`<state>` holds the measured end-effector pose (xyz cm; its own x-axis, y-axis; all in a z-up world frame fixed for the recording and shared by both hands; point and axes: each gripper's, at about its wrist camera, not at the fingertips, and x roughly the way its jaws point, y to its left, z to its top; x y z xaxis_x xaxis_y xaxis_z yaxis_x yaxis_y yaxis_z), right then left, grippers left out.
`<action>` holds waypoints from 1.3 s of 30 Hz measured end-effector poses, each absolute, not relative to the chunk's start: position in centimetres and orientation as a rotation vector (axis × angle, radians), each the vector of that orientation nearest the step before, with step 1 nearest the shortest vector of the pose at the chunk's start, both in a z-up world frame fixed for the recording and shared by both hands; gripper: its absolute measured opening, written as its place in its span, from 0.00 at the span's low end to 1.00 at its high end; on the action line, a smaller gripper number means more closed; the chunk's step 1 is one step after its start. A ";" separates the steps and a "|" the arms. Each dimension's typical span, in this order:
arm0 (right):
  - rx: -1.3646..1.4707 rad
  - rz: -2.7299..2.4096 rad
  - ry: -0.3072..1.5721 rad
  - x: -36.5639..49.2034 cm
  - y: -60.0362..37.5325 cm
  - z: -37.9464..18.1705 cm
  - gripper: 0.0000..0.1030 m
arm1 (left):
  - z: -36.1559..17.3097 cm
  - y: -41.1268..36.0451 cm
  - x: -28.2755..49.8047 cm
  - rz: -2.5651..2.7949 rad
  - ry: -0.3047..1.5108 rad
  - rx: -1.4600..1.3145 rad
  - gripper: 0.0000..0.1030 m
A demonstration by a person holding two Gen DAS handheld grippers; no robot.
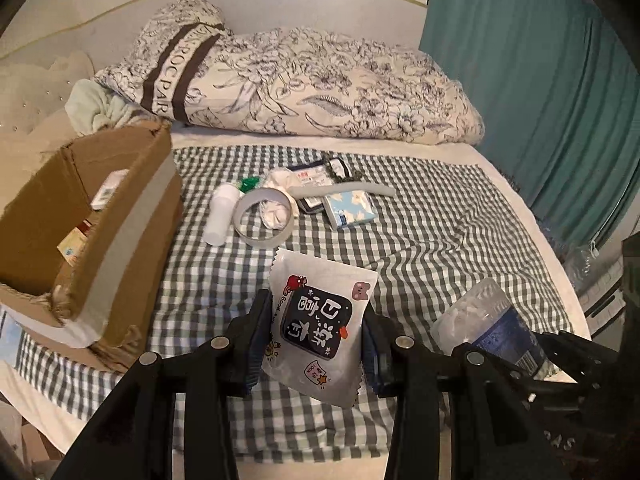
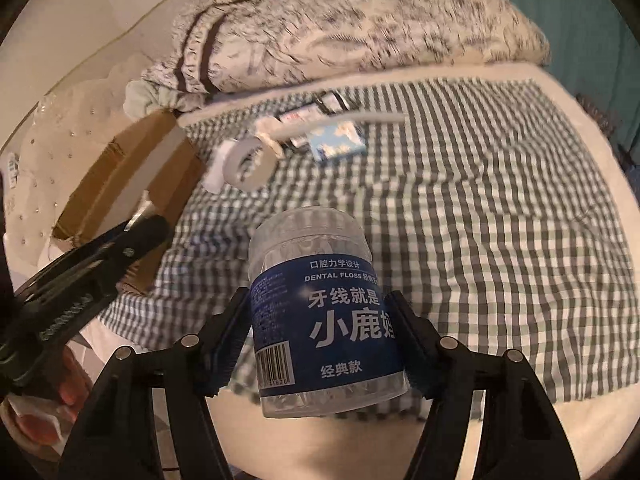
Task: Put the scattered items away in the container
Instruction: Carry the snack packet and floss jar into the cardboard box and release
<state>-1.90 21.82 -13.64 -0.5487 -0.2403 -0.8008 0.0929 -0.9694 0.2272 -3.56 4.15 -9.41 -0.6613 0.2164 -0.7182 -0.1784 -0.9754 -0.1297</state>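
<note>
My left tongs (image 1: 316, 344) are clenched on a silver snack pouch (image 1: 318, 328), held above the checked bedcover (image 1: 420, 240). My right tongs (image 2: 320, 336) grip a clear dental floss jar (image 2: 324, 320) with a blue label. The open cardboard box (image 1: 92, 224) sits to the left on the bed. Beyond lie a tape roll (image 1: 262, 218), a white bottle (image 1: 220, 214) and a tissue pack (image 1: 350, 210), close together.

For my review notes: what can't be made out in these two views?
- Cardboard box contents: left wrist view, walls hide most.
- Small items behind the tape roll: overlapping, too small to identify.
- Right wrist view: far clutter motion-blurred.
- Dental floss jar base: cut off by right fingers.
</note>
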 end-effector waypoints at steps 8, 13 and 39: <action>1.283 -2.561 -0.285 -1.2 17.1 -9.5 0.60 | -6.0 -0.7 -3.1 2.734 -0.105 -1.103 0.40; 1.208 -2.551 -0.275 -2.2 13.0 -7.1 0.60 | -3.7 -4.7 -4.2 2.785 -0.125 -1.063 0.40; 1.235 -2.299 -0.302 -14.4 -6.6 -8.4 0.60 | -7.9 -22.4 -10.3 2.888 -0.320 -1.228 0.41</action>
